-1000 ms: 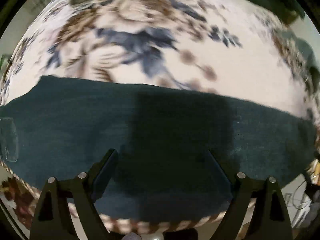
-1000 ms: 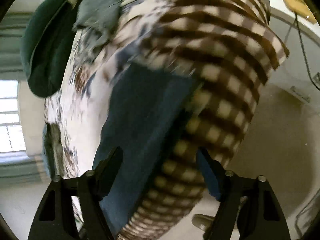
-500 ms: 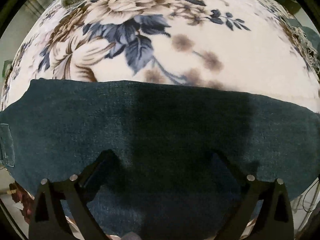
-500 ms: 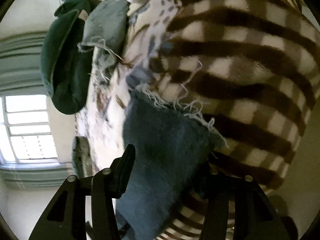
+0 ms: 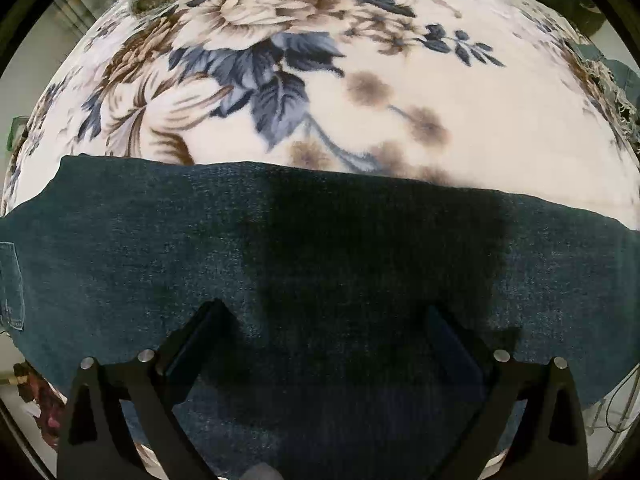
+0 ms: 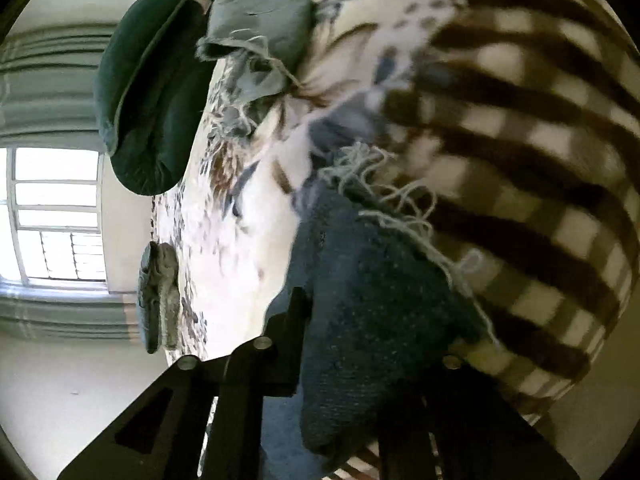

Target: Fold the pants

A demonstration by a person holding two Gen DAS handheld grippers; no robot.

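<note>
Dark blue denim pants lie flat across the near edge of a floral blanket in the left wrist view. My left gripper hovers just above the denim with its jaws wide apart and nothing between them. In the right wrist view the frayed hem end of the pants sits between the fingers of my right gripper, which is closed on the cloth and tilted sideways at the bed's edge.
A brown-and-cream checked blanket hangs over the bed side. A dark green cushion and grey frayed clothes lie at the far end. A grey garment lies on the bed edge near a window.
My left gripper has come lower and closer over the denim. My right gripper has closed in on the frayed hem and now grips it.
</note>
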